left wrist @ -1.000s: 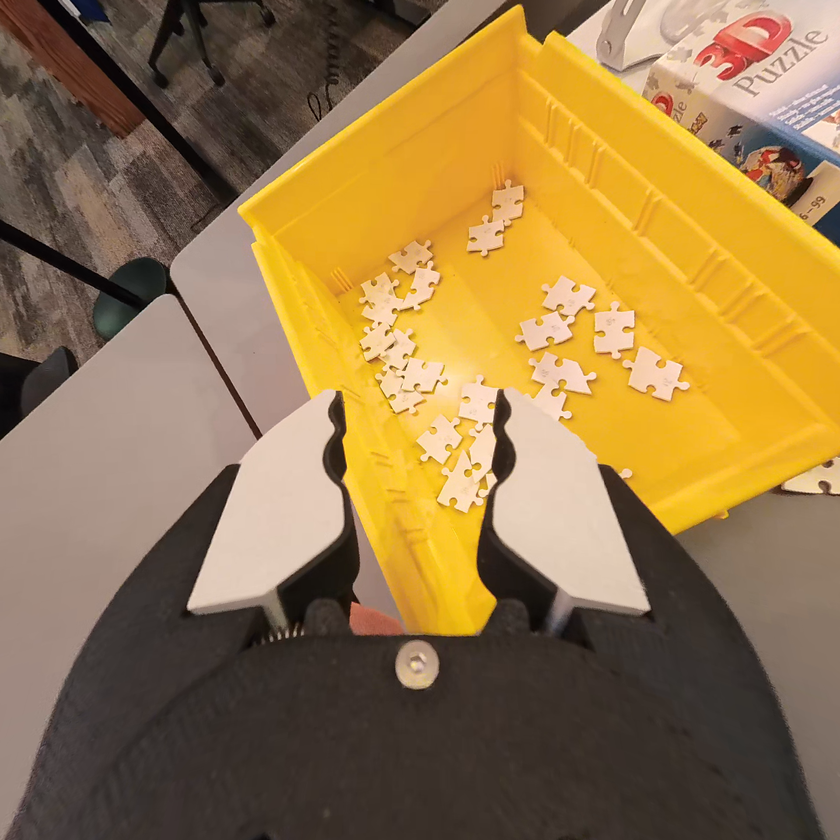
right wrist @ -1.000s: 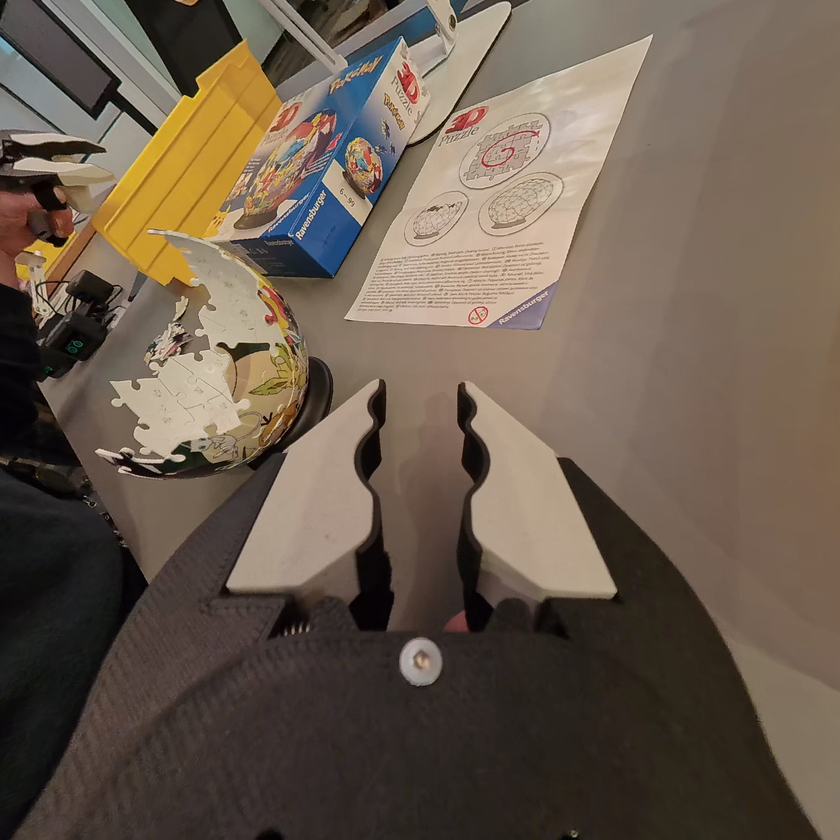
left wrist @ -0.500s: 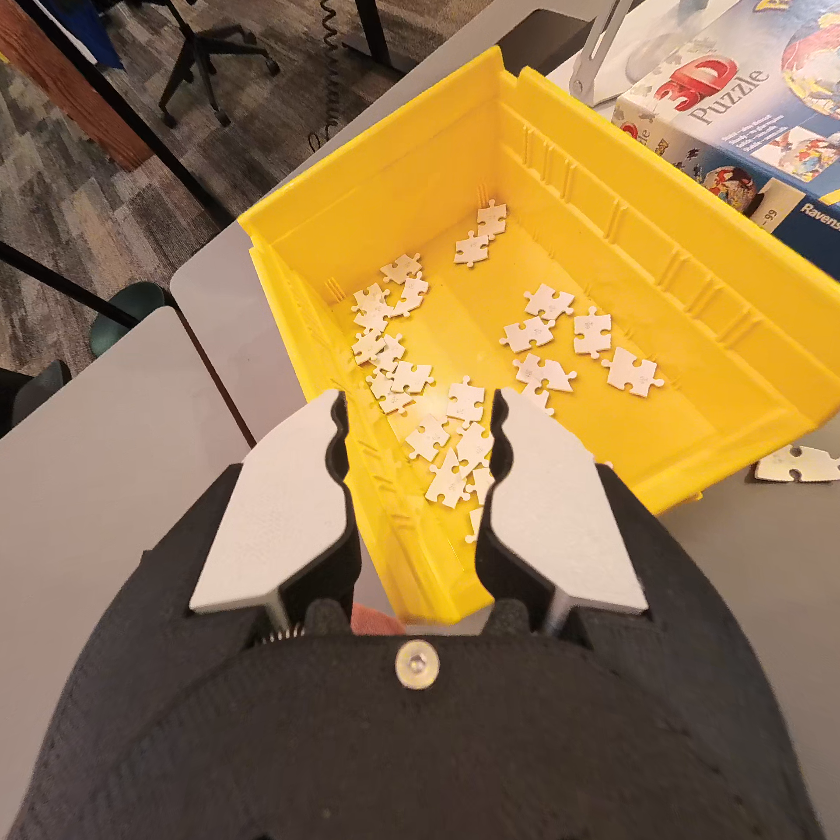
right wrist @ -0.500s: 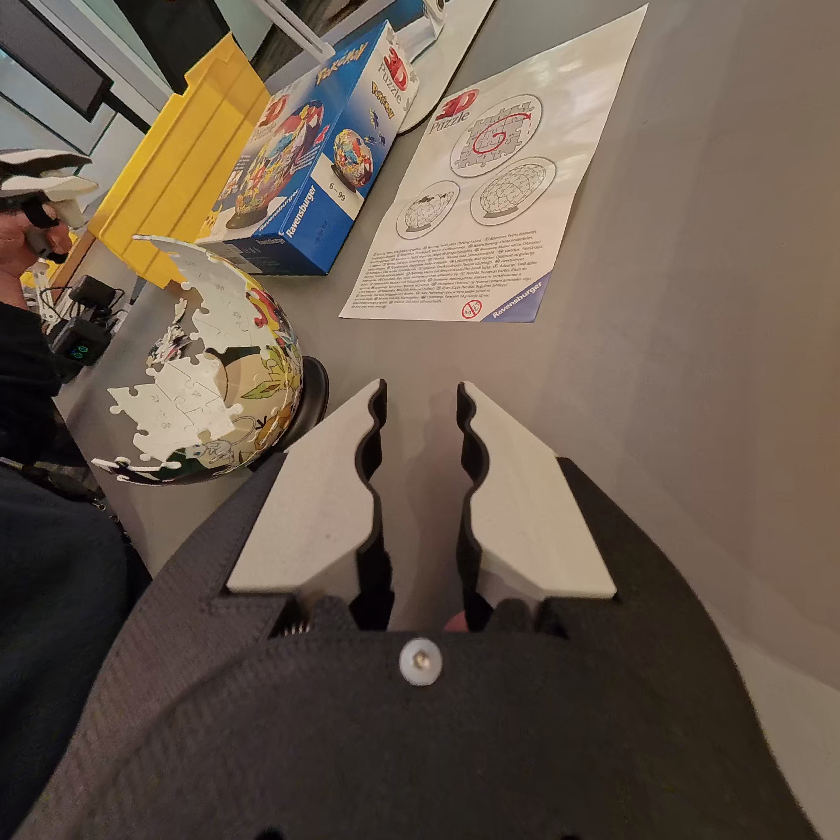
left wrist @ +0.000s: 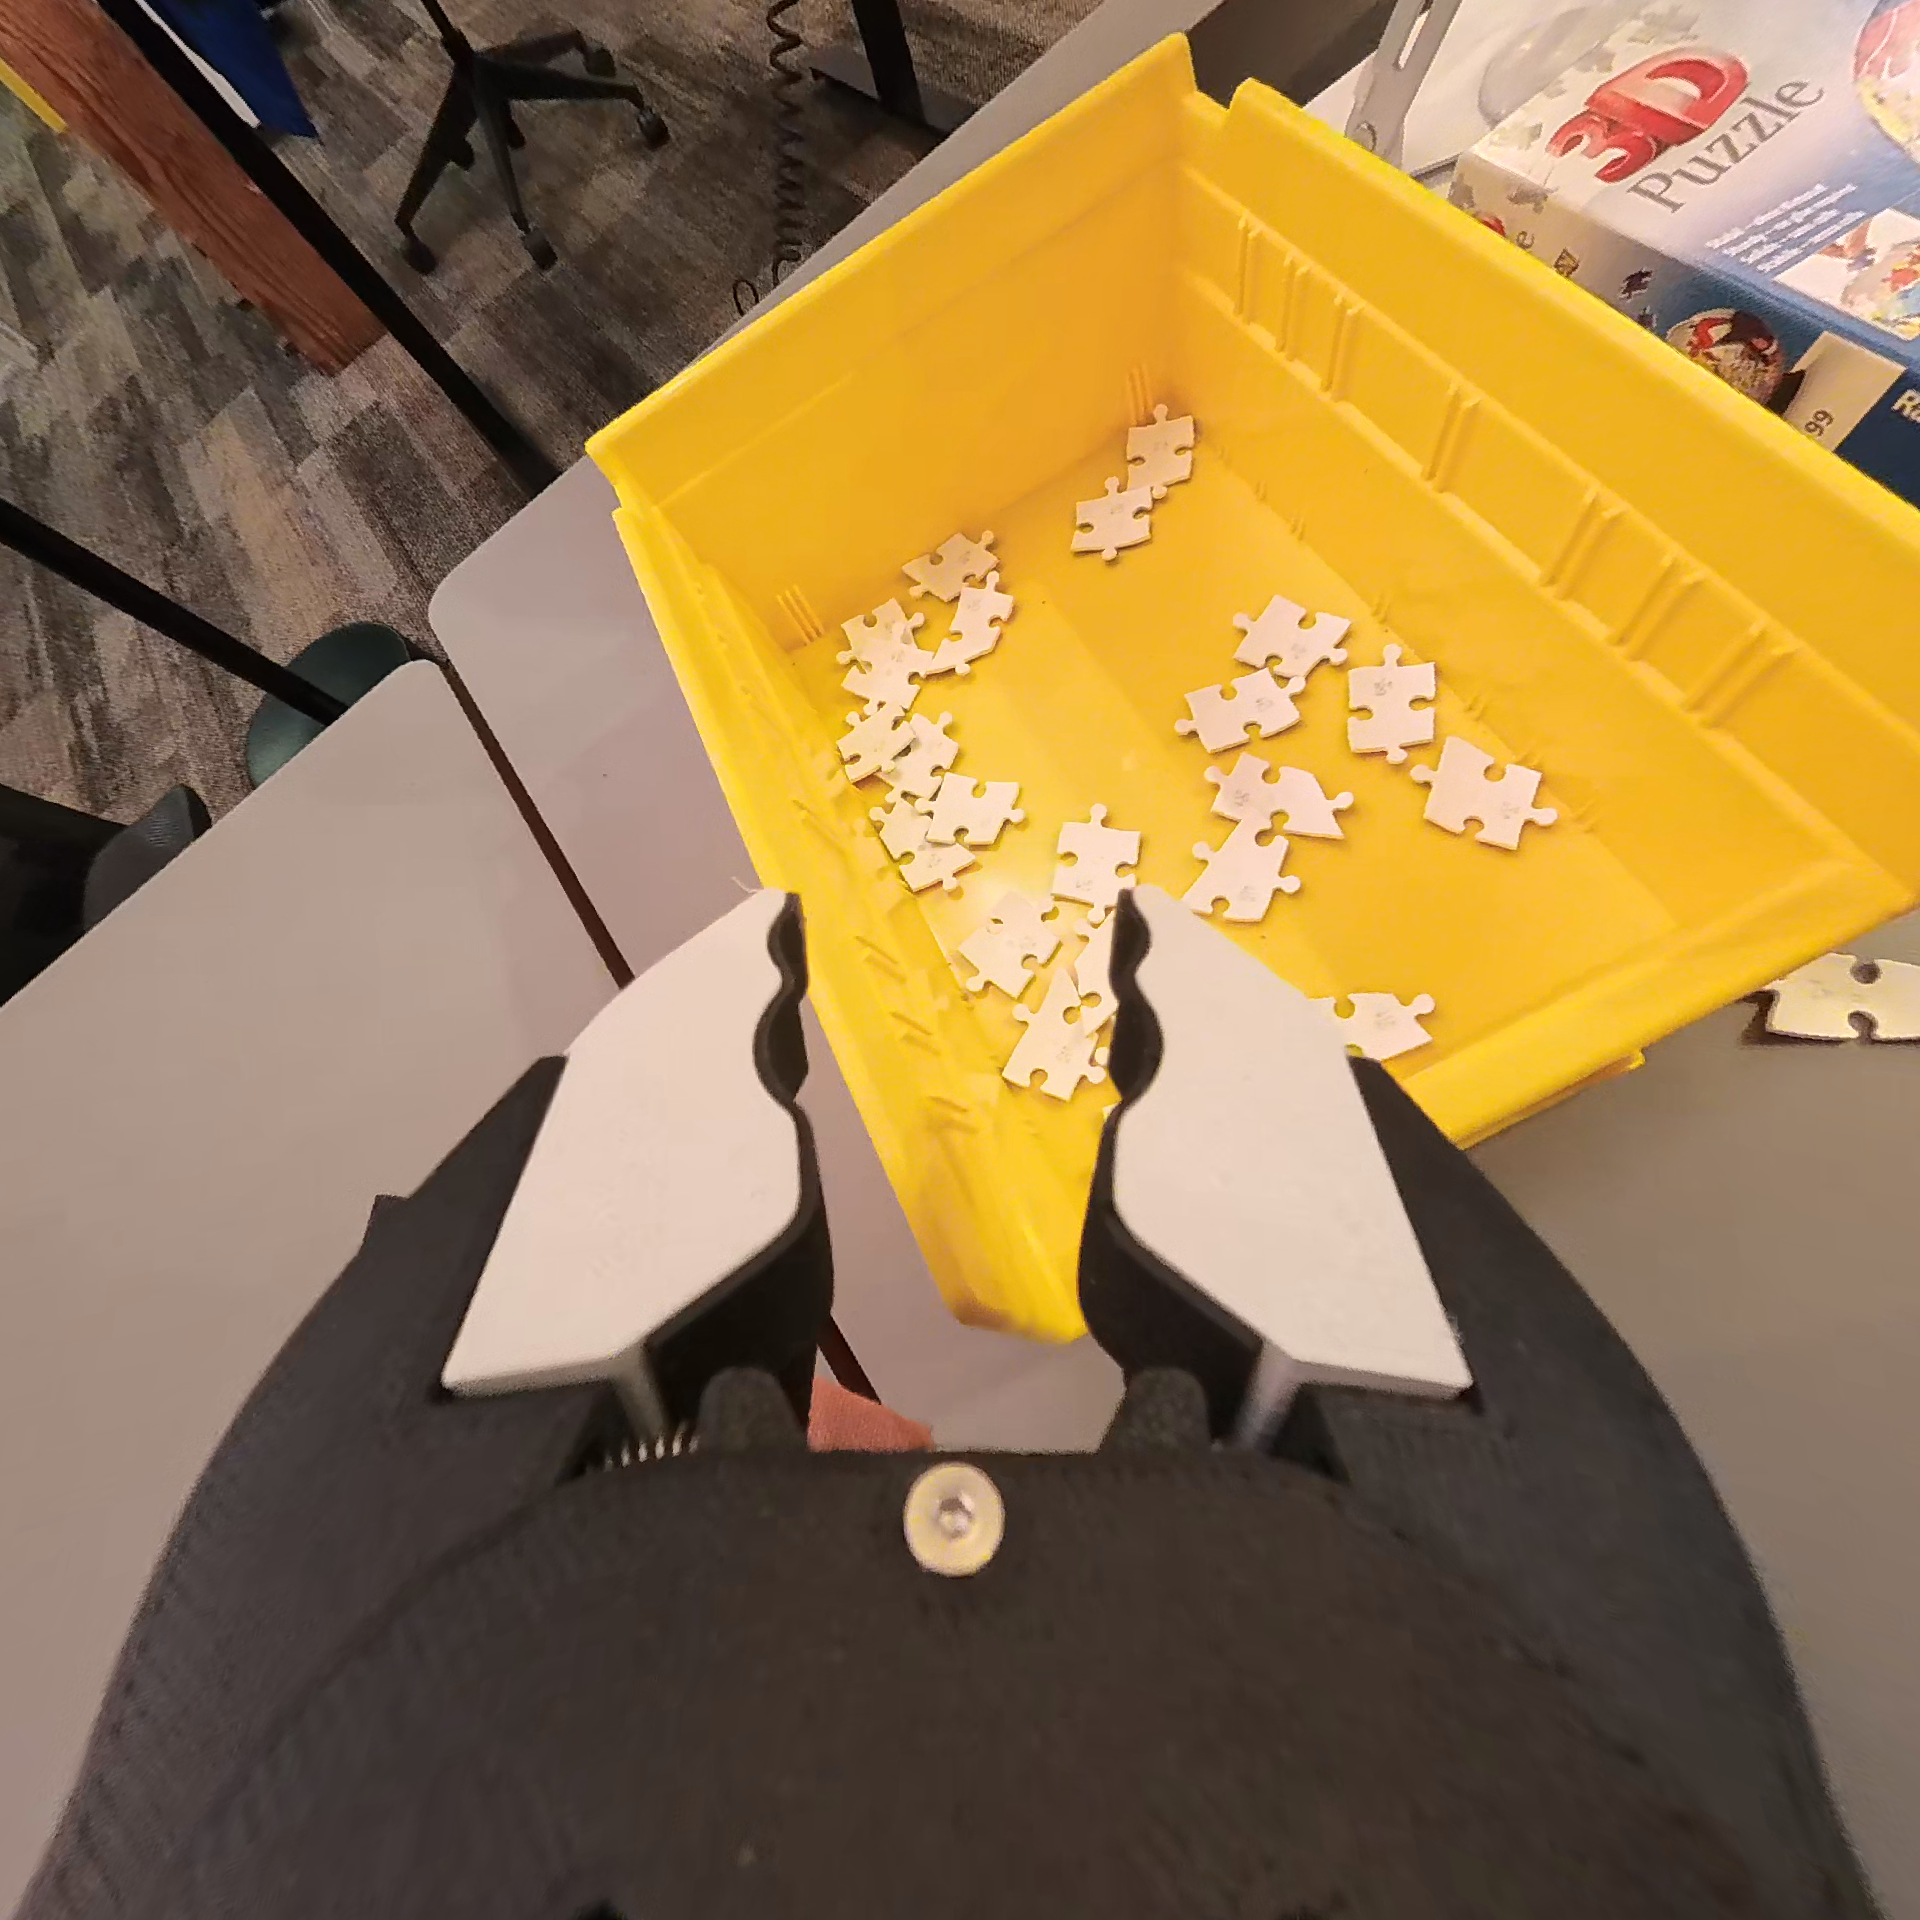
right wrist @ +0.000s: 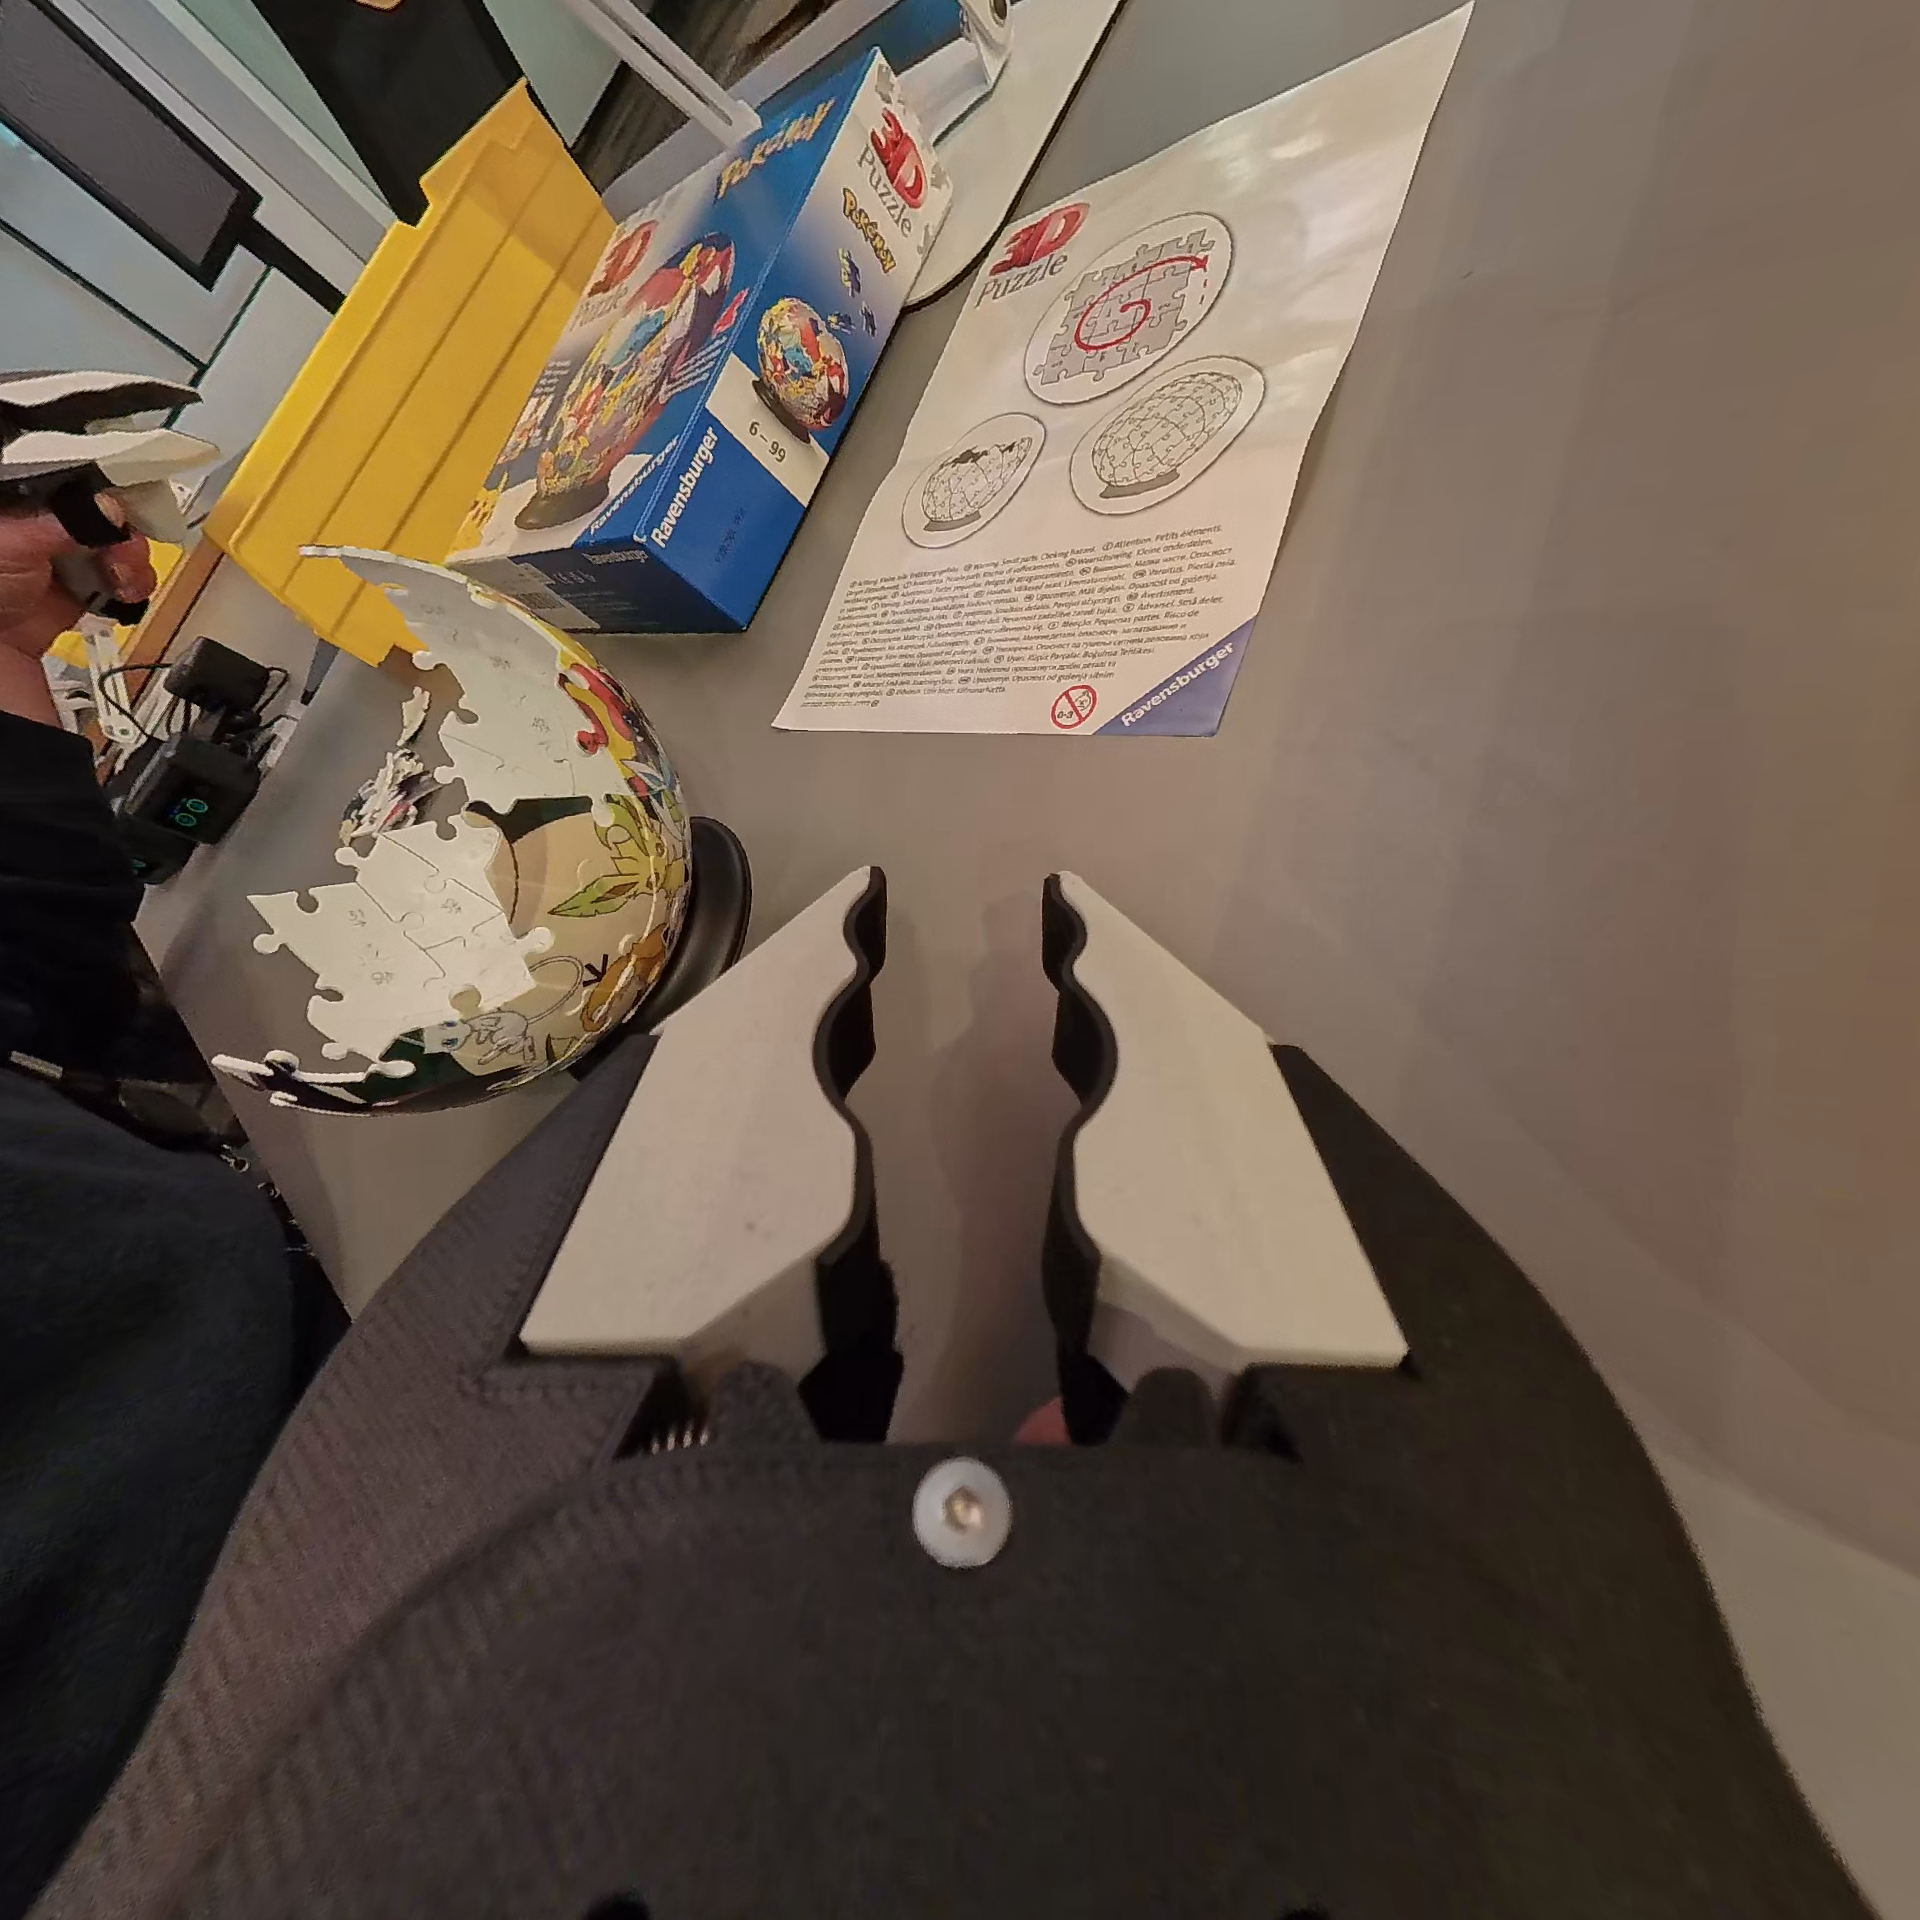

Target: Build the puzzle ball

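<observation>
Left wrist view: we see the left gripper [left wrist: 956, 914] spread wide and empty, above the near corner of the yellow bin [left wrist: 1558, 436] on the grey table [left wrist: 260, 1091]. White puzzle pieces [left wrist: 1262, 707] lie face down across the bin floor, and one loose piece [left wrist: 1839, 1000] sits on the table just outside the bin's front wall. A blue puzzle box [left wrist: 1714, 197] stands beyond the bin. In the right wrist view we see the right gripper [right wrist: 964, 883] also parted, holding nothing, over bare table. The half-built puzzle ball [right wrist: 478, 862] rests on its black stand [right wrist: 717, 894] to the gripper's left, upper shell open. An instruction sheet [right wrist: 1091, 416] lies flat ahead, beside the box [right wrist: 727, 395].
</observation>
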`<state>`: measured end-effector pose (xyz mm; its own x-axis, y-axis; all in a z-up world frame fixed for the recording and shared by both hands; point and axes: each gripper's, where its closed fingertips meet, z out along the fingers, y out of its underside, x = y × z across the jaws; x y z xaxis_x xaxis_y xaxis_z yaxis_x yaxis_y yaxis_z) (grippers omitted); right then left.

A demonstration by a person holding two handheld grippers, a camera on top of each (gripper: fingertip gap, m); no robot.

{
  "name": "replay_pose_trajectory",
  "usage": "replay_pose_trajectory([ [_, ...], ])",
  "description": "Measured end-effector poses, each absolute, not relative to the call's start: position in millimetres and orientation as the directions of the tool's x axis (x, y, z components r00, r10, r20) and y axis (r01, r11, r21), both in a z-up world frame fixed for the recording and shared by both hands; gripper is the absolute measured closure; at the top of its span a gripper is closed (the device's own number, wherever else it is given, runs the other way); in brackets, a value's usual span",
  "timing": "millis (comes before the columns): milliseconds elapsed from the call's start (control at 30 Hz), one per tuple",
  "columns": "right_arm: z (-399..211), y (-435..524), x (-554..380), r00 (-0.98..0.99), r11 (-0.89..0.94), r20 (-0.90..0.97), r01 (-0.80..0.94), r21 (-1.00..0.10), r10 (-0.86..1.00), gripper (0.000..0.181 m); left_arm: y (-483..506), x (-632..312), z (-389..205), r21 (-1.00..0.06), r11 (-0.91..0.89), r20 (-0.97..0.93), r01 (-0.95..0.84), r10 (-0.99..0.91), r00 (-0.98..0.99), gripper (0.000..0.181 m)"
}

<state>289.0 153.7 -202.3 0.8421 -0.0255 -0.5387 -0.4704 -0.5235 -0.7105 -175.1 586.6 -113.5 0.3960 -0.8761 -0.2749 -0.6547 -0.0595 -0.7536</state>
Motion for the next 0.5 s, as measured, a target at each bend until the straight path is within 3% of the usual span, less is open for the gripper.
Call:
replay_pose_trajectory([
  [500,-202.4,153.7,289.6,0.84,-0.523,-0.541,-0.474,-0.709,-0.027,0.153,585.0,-178.7,-119.9,-0.748,-0.061,-0.276,-0.661,-0.877,0.394,0.126],
])
